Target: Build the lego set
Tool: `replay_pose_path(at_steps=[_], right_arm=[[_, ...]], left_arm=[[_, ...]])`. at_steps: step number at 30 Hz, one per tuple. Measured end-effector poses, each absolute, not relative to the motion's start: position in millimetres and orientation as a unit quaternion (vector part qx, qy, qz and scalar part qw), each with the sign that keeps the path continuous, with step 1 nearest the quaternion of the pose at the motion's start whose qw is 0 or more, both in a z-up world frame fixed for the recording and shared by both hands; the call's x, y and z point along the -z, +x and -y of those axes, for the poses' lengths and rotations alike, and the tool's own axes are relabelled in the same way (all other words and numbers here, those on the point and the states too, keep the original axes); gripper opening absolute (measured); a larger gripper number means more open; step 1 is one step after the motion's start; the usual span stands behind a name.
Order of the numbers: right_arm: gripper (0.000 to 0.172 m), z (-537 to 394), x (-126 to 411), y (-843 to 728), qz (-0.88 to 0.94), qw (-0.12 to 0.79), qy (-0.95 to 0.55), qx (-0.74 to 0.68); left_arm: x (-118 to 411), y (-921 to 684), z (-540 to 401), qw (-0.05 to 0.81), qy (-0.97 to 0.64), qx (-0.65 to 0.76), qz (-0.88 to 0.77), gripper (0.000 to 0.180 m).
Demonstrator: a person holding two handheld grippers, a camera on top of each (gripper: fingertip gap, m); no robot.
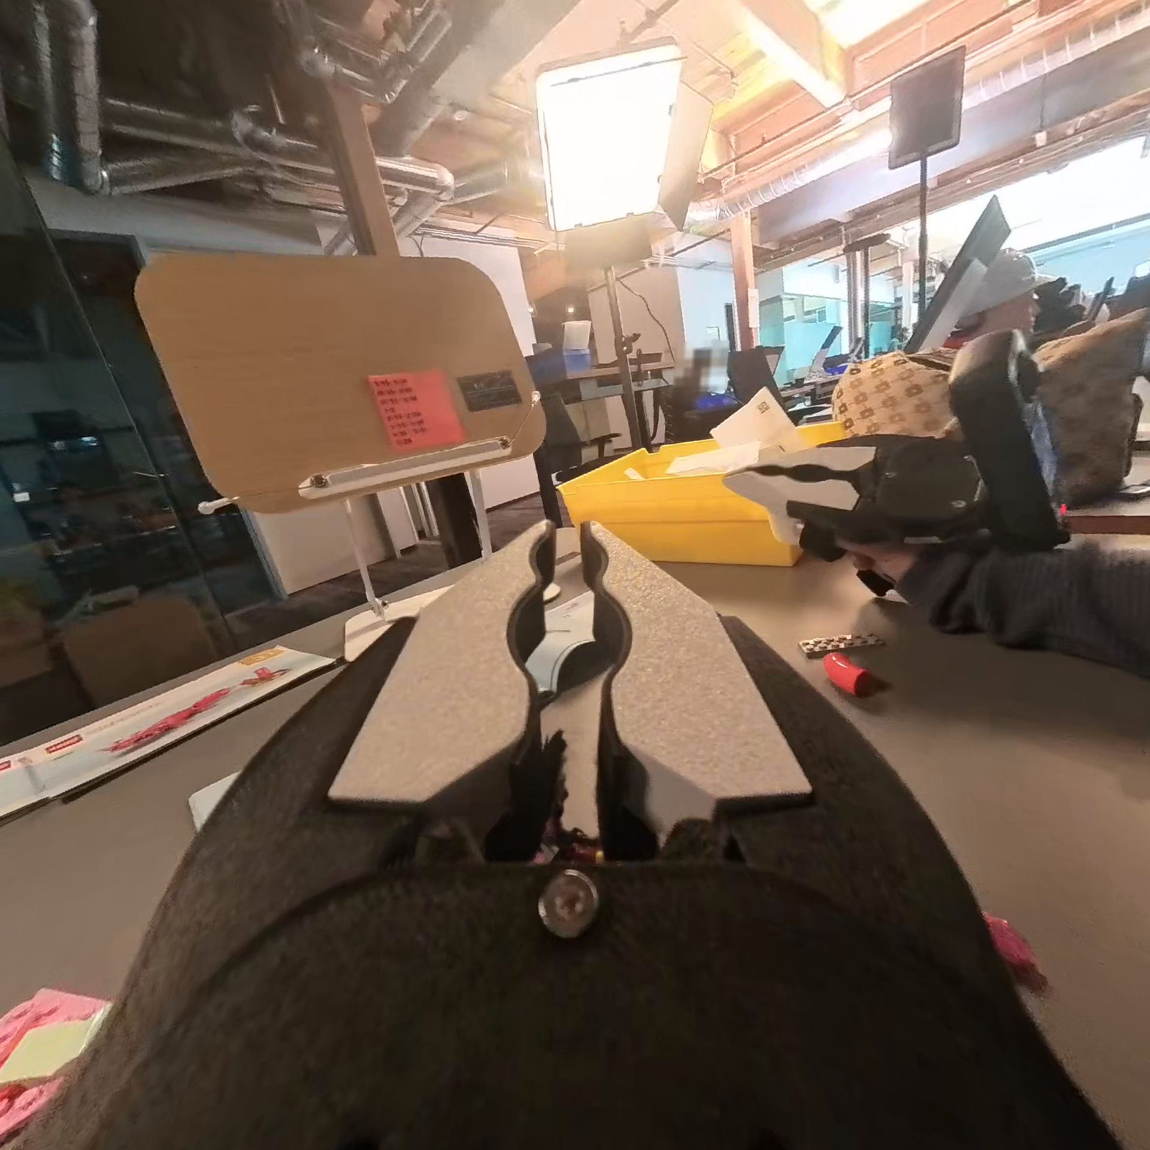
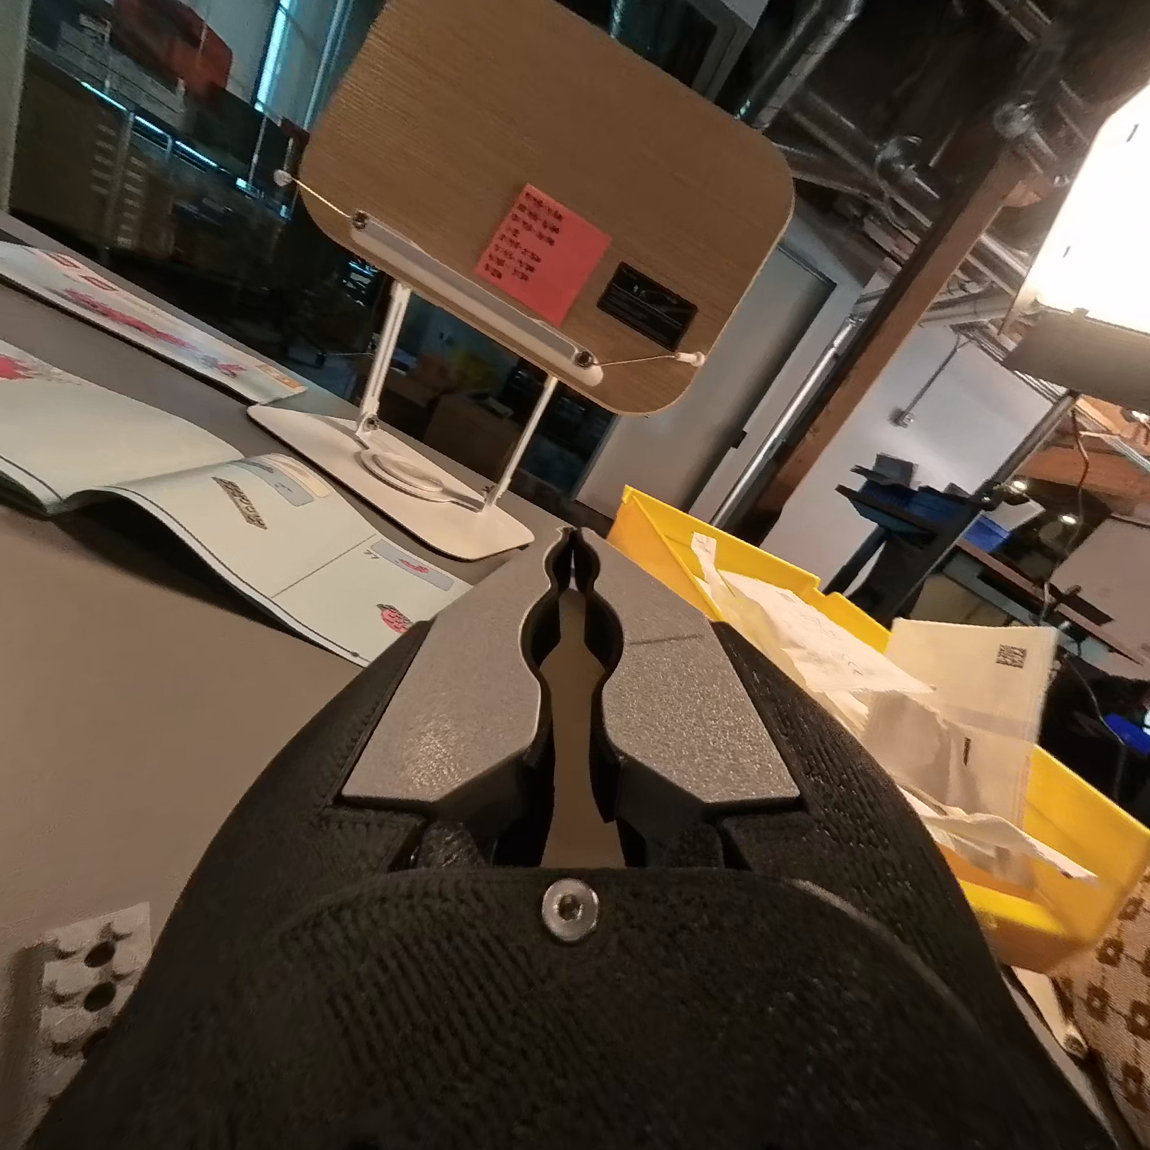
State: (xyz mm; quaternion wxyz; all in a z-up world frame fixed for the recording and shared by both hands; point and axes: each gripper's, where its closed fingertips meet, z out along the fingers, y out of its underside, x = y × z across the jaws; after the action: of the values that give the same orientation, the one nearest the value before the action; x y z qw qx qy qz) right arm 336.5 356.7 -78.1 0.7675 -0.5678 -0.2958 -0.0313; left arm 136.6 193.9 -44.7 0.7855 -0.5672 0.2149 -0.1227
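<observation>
A wooden book stand on a white base and a yellow plastic bin of paper packets are seen ahead. The left gripper is narrowly parted, bare; the right gripper is closed on nothing.

Nothing here I can actually make out. The pink sticky note at upper centre of the wooden stand has dark handwriting, too blurry. Same for the black plate beside it, the open booklet at left, and the code square on the paper bag at right.
</observation>
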Motion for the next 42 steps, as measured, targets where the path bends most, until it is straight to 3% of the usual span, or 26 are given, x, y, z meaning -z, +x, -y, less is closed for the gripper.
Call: replay_pose_path(at_steps=[7,9,11,14,21,25,27,28,31,34,37,42], right_arm=[[0.000,-326.8,79.7,329.6,0.319,0.750,-0.579,-0.009],[0.003,-302.8,95.7,316.3,0.319,0.682,-0.641,-0.151],[0.024,-273.7,104.1,307.4,0.309,0.611,-0.673,-0.281],[0.027,-268.2,110.4,331.4,0.301,0.604,-0.693,-0.255],[0.048,-260.0,177.0,333.2,0.392,0.409,-0.791,-0.230],[0.042,-261.2,189.2,331.5,0.410,0.375,-0.803,-0.217],[0.032,-263.9,189.6,332.8,0.408,0.379,-0.805,-0.205],[0.017,-264.4,189.7,333.4,0.406,0.380,-0.806,-0.203],[0.013,-264.1,189.6,333.6,0.411,0.375,-0.804,-0.209],[0.013,-257.6,179.0,329.3,0.441,0.398,-0.779,-0.202],[0.012,-212.6,146.3,285.0,0.513,0.418,-0.691,-0.289],[0.013,-151.2,138.3,231.8,0.626,0.349,-0.612,-0.334]], left_arm=[[46.0,146.5,-183.0,0.788,-0.551,0.089,-0.261,0.001],[46.6,145.4,-183.6,0.788,-0.550,0.075,-0.267,0.000],[44.2,142.9,-183.7,0.791,-0.546,0.058,-0.271,0.000],[43.8,141.5,-183.3,0.791,-0.541,0.042,-0.281,0.000],[54.3,146.0,-181.0,0.776,-0.542,0.023,-0.321,0.000],[58.1,147.0,-179.8,0.768,-0.543,0.013,-0.340,0.000],[63.0,148.4,-179.2,0.758,-0.543,-0.005,-0.360,0.000],[68.3,149.7,-179.1,0.747,-0.546,-0.016,-0.378,0.000],[80.4,155.7,-173.3,0.730,-0.533,-0.040,-0.426,0.000],[88.3,166.5,-163.9,0.722,-0.506,-0.057,-0.469,0.021],[94.2,175.6,-156.4,0.705,-0.460,-0.132,-0.523,0.044],[119.1,192.7,-145.5,0.663,-0.398,-0.194,-0.604,0.049]])
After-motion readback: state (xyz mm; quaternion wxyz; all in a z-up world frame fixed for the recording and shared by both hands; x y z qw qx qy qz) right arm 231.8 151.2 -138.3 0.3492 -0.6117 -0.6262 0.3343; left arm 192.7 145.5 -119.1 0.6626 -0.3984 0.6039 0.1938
